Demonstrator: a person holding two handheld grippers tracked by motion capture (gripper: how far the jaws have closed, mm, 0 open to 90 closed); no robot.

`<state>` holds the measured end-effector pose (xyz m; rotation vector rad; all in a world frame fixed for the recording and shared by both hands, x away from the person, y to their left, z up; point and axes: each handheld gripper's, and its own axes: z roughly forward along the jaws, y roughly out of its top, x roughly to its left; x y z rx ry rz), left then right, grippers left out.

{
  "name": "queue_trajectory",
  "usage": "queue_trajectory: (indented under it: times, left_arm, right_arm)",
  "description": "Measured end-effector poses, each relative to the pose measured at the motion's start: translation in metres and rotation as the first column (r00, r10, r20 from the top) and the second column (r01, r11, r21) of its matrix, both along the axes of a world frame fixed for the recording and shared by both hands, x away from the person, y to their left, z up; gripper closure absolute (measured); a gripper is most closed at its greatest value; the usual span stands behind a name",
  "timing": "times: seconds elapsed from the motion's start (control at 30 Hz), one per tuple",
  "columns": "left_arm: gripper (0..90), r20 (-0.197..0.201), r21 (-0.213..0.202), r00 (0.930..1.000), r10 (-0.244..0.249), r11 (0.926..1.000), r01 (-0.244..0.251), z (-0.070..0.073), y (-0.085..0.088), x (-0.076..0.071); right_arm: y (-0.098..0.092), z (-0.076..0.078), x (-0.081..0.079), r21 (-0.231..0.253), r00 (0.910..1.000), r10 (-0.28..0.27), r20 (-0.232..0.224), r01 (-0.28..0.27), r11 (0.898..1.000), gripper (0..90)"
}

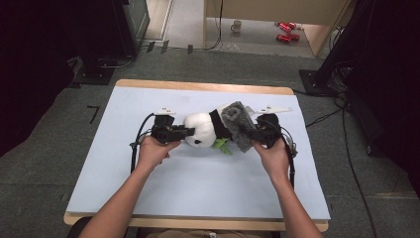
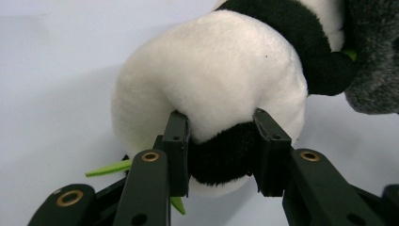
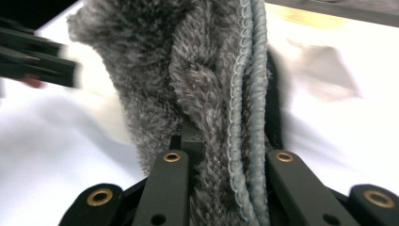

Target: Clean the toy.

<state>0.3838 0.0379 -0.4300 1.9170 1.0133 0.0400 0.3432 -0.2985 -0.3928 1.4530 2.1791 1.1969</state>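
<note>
Forearms enter from the bottom edge of the high view, bare, each hand wrapped around a black pair of tongs. Left tongs (image 1: pixel 190 132) point toward the middle of the counter (image 1: pixel 119 173); right tongs (image 1: pixel 250 135) face them from the other side.

Plush panda (image 1: pixel 203 129) lies between them on the counter's pale, matte, smooth sheet. Its body is rounded and bulging, with short dense white pile and a black band across it. In the left gripper view the left tongs' jaws are partly closed, with flat hard pads pressed into the soft plush; they pinch a black furry patch at the toy's rounded end, and the white pile swells out around both pads. Thin green leaf-shaped felt pieces (image 2: pixel 109 167) poke out beneath the toy.

Grey towel (image 1: pixel 238 124) is draped over the panda's other end, crumpled, thick and shaggy. In the right gripper view its looped terry pile is coarse, with a ribbed, cord-like stitched hem (image 3: pixel 251 94) running lengthwise. Right tongs are closed tight on a fold of this cloth. Background there is blurred.

Wooden edging frames the counter.
</note>
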Motion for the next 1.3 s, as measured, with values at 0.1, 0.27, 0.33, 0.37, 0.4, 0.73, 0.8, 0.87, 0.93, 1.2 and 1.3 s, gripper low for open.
queue_trajectory:
  times: [0.1,0.27,0.33,0.37,0.4,0.73,0.8,0.87,0.93,1.2,1.3]
  left_arm:
    - [63.8,0.003,0.005,1.0,-0.003,1.0,0.003,0.001,-0.001,0.0]
    - [63.7,-0.002,0.003,1.0,-0.006,1.0,0.007,0.001,0.0,0.001]
    - [63.7,-0.005,-0.005,1.0,-0.007,1.0,0.007,-0.001,0.001,0.001]
    - [63.7,-0.013,-0.009,0.9999,-0.008,0.9999,0.008,-0.001,0.002,0.002]
    - [63.7,-0.017,-0.007,0.9998,-0.01,0.9999,0.009,-0.001,0.003,0.002]
    - [63.6,-0.001,0.005,0.9994,-0.033,0.9994,0.033,-0.006,0.009,-0.006]
    - [63.5,0.004,0.007,0.9993,-0.036,0.9993,0.036,-0.007,0.009,-0.007]
    - [63.4,0.003,0.006,0.9994,-0.036,0.9993,0.036,-0.008,0.009,-0.009]
    - [63.3,0.007,0.013,0.9992,-0.038,0.9992,0.038,-0.008,0.01,-0.01]
    - [62.6,0.017,0.037,0.9991,-0.038,0.9986,0.038,-0.011,0.012,-0.019]
    - [62.6,0.017,0.035,0.9993,-0.033,0.9989,0.033,-0.013,0.013,-0.02]
  right_arm:
    - [-0.018,-0.012,0.002,0.075,0.9987,-0.033,-0.04,0.036,0.997,77.7]
    - [-0.028,-0.023,0.001,0.075,0.9971,-0.058,-0.049,0.061,0.995,77.6]
    - [-0.034,-0.024,0.001,0.056,0.9949,-0.081,-0.06,0.085,0.995,77.7]
    - [-0.037,-0.026,0.002,0.048,0.9926,-0.099,-0.071,0.103,0.994,77.7]
    - [-0.04,-0.026,0.002,0.053,0.9908,-0.108,-0.082,0.112,0.992,77.7]
    - [-0.061,0.012,-0.002,0.193,0.9901,-0.14,0.013,0.135,0.972,77.7]
    - [-0.062,0.017,0.001,0.224,0.9905,-0.135,0.029,0.125,0.967,77.7]
    - [-0.06,0.02,0.004,0.24,0.9914,-0.125,0.038,0.112,0.964,77.7]
    - [-0.057,0.023,0.007,0.245,0.9928,-0.109,0.05,0.094,0.965,77.7]
    - [-0.028,0.016,0.022,0.226,0.999,-0.028,0.034,0.02,0.974,77.5]
    - [-0.016,0.004,0.028,0.17,0.9999,-0.009,0.012,0.007,0.985,77.3]
